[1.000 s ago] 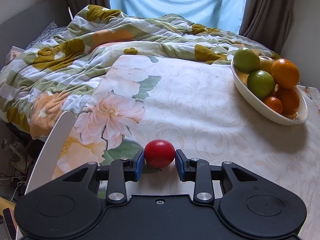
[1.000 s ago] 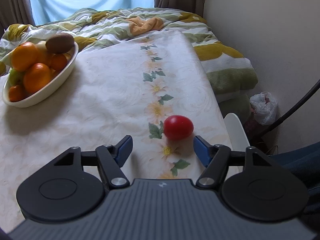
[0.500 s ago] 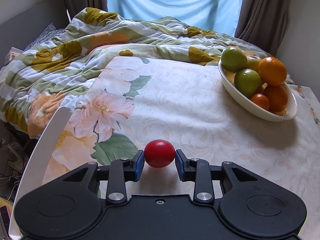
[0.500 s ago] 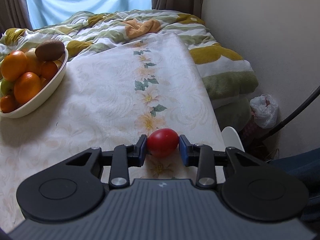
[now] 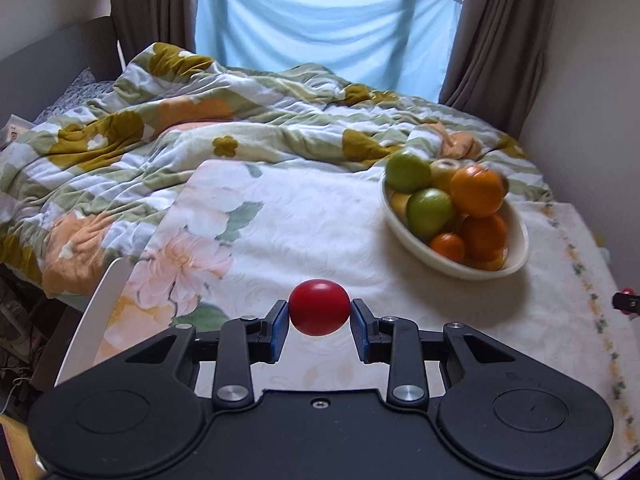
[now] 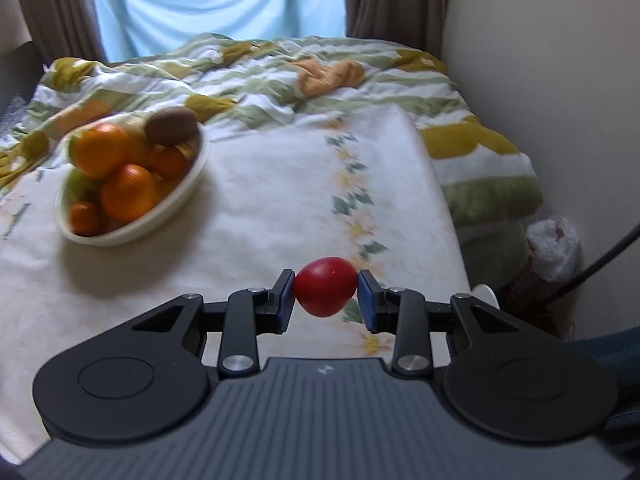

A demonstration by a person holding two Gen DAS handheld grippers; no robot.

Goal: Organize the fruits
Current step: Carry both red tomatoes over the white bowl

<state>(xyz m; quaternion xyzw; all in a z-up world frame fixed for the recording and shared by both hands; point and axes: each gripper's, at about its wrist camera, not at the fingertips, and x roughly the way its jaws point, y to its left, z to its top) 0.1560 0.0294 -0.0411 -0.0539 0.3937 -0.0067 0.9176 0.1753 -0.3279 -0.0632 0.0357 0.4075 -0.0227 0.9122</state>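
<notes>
We hold a red tomato [image 5: 319,307] in our left claw [image 5: 319,320], its blue pads pressed against both sides of the fruit, which hangs clear above the tabletop [image 5: 304,232]. Our right claw [image 6: 326,300] is likewise clamped on a second red tomato [image 6: 326,286], squeezed between its pads and raised off the flowered cloth.

In the left wrist view, the white oval bowl [image 5: 516,256] sits at about two o'clock from the held tomato, well apart from it. It is heaped with green apples [image 5: 430,208], an orange [image 5: 476,190] on top, and smaller oranges lower down. In the right wrist view the same bowl [image 6: 176,210] lies at about ten o'clock from our tomato, also well apart, with a brown kiwi [image 6: 171,131] resting on top of the pile at its far end and oranges [image 6: 128,192] filling the near part. The bowl looks blurred in this view.

Beyond the tabletop, at twelve o'clock, a rumpled blanket [image 5: 192,120] with green stripes and mustard flowers covers the bed, and a pale blue curtain [image 5: 320,28] hangs behind it. A white plastic bag [image 6: 554,248] lies on the floor at three o'clock by the wall.
</notes>
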